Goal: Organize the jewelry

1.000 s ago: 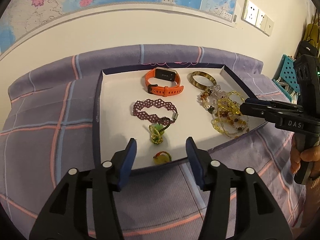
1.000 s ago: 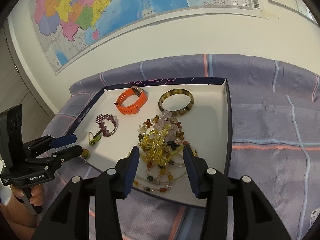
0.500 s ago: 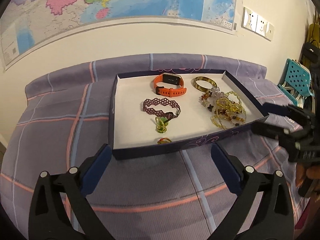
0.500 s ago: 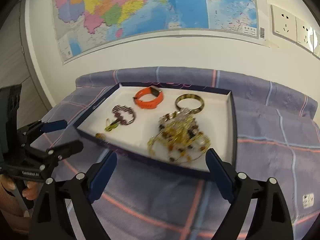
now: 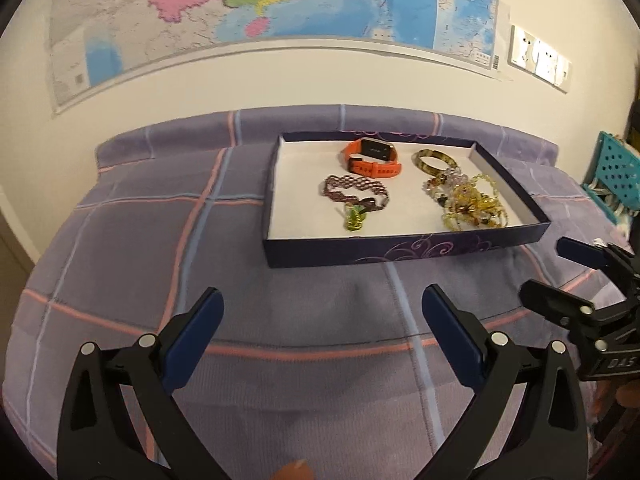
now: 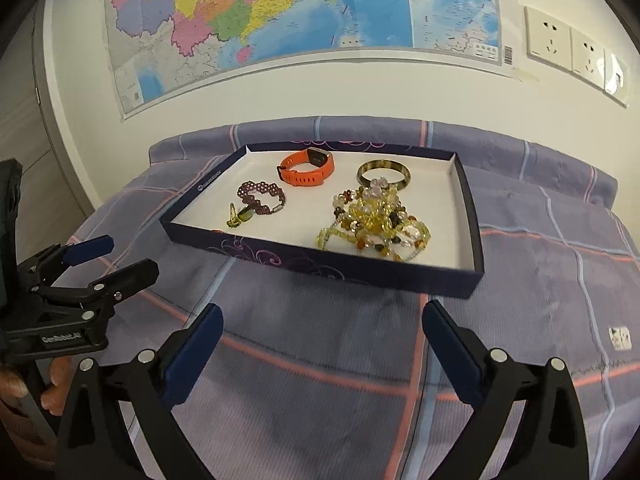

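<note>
A dark blue box lid [image 5: 404, 250] [image 6: 320, 266] with a white inside lies on the purple checked cloth. In it are an orange watch band [image 5: 372, 158] [image 6: 306, 168], a tortoiseshell bangle [image 5: 434, 160] [image 6: 384, 174], a maroon beaded bracelet [image 5: 354, 192] [image 6: 260, 196], a green clip [image 5: 352, 218] [image 6: 240, 216] and a tangle of yellow and amber bead strings [image 5: 470, 206] [image 6: 372, 224]. My left gripper [image 5: 320, 320] [image 6: 112, 258] is open and empty, in front of the box. My right gripper [image 6: 320, 332] [image 5: 560, 270] is open and empty, at the box's right front.
The cloth-covered table [image 5: 160, 240] stands against a white wall with a large map [image 5: 260, 8]. Wall sockets [image 6: 568, 46] are at the upper right. A teal perforated basket [image 5: 616, 172] stands to the right of the table.
Both grippers have pulled back from over the box and opened wide. The jewelry stays in the box; the small round piece at its front edge is now hidden behind the rim.
</note>
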Demonstrator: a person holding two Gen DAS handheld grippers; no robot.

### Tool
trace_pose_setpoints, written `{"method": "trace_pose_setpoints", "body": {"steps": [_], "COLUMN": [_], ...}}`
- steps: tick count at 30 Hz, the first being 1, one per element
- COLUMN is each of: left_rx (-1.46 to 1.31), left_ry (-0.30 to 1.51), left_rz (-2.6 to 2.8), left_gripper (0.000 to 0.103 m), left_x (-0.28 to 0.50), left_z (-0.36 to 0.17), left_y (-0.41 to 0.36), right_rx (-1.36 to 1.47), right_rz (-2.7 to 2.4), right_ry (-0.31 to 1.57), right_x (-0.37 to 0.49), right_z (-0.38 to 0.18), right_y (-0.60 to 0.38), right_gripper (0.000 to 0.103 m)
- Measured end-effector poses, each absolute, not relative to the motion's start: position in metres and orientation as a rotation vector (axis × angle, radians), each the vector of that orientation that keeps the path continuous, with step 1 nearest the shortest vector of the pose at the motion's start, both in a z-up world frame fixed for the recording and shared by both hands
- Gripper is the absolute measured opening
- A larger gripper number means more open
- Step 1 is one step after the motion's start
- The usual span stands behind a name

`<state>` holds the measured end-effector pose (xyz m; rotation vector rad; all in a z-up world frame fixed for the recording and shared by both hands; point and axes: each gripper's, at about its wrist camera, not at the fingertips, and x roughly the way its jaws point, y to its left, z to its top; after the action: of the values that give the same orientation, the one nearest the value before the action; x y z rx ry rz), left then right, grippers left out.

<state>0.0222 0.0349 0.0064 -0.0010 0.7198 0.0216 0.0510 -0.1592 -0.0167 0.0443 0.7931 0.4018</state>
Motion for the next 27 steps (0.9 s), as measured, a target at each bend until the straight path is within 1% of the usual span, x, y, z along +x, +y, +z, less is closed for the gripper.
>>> {"method": "trace_pose_setpoints", "body": {"steps": [27], "left_rx": [0.014], "left_ry": [0.722], "left_rz": [0.038], "left_gripper": [0.098], "left_x": [0.000], "left_z": [0.009], "left_y": [0.024], "right_rx": [0.074], "right_rz": [0.393], "right_ry": [0.809], "right_x": [0.027], "right_z": [-0.021], "right_y": [-0.163], "right_gripper": [0.096]}}
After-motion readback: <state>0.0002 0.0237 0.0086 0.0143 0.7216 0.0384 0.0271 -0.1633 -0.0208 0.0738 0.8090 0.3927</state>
